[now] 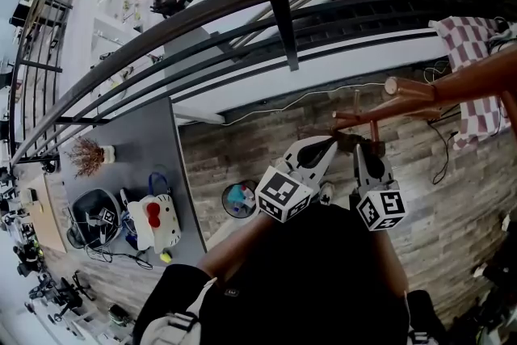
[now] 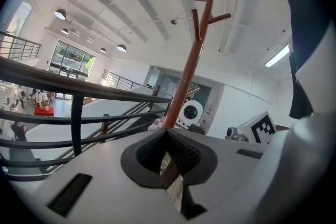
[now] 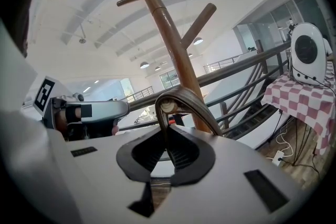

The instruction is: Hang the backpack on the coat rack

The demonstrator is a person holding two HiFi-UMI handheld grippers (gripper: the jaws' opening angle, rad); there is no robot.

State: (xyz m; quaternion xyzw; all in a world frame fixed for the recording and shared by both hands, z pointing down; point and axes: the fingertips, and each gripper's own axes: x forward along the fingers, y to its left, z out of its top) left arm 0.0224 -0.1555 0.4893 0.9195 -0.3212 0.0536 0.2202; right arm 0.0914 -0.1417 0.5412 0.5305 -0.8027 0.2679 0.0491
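The brown wooden coat rack leans across the right of the head view, with its pegs near both grippers. Its pole rises just behind the jaws in the right gripper view. My right gripper is shut on the backpack's brown hanging loop, which arches over a peg end. The black backpack hangs below both grippers. My left gripper is shut with nothing visible between its jaws, and the rack pole stands right behind them. In the head view the left gripper and the right gripper sit side by side.
A dark metal railing curves close behind the rack. A checkered cloth covers a table at the right, with a white round appliance on it. At the left a grey table holds bags and a plant. A small bin stands on the wooden floor.
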